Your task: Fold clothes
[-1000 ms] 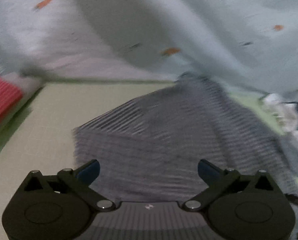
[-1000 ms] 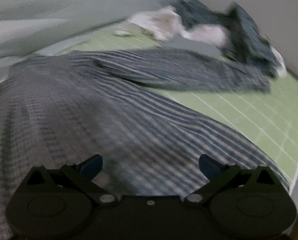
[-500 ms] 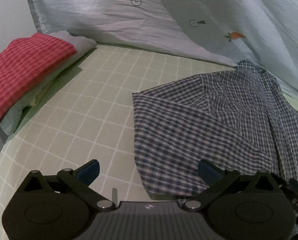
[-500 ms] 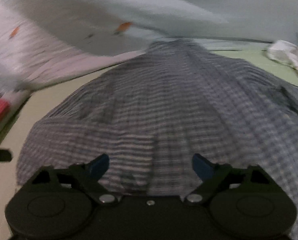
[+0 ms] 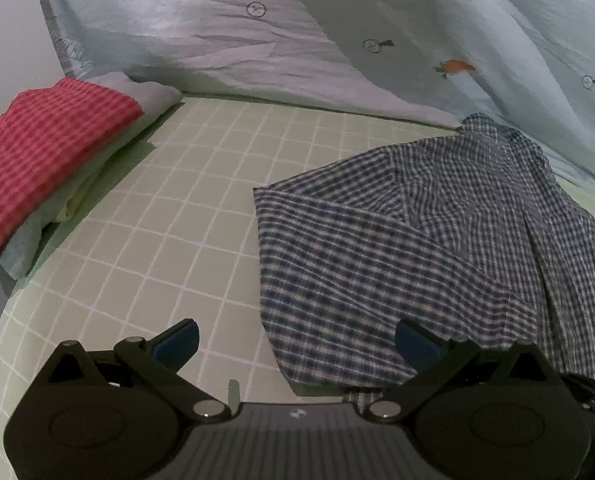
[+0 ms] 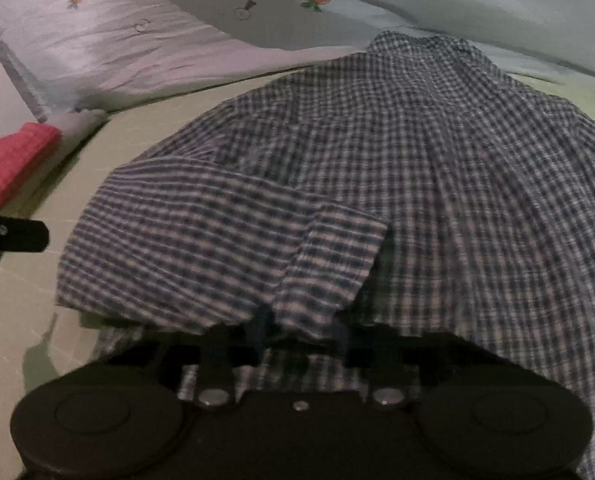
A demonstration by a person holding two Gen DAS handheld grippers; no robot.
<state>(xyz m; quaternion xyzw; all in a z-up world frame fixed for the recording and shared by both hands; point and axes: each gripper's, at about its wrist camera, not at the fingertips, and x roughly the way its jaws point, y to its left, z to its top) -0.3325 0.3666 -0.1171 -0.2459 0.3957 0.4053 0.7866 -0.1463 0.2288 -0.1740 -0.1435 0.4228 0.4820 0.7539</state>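
1. Right gripper, low centre of its own view: jaws closing, nearly together, with a fold of the checked shirt bunched between them. Hard to tell through the blur how many layers are caught. Risk: pinching the folded-over flap together with the layer beneath, so a pull would drag the whole garment instead of turning one edge.
2. Left gripper, bottom of its view: jaws wide apart, nothing held, hovering over the shirt's near left corner. Risk: closing there on a single thin hem and slipping off, or missing the cloth and nipping the green gridded mat.
3. Shirt spread across the centre and right of both views, its left flap already laid over the body. Risk: with only one side gripped, a lift would likely skew the fold and undo that flap.
4. Collar end touching the pale carrot-print bedding along the top of the frame. Risk: snagging or riding up onto it during a pull.
5. Folded red checked stack at the left edge, well apart. Small risk of a wide left swing knocking it.
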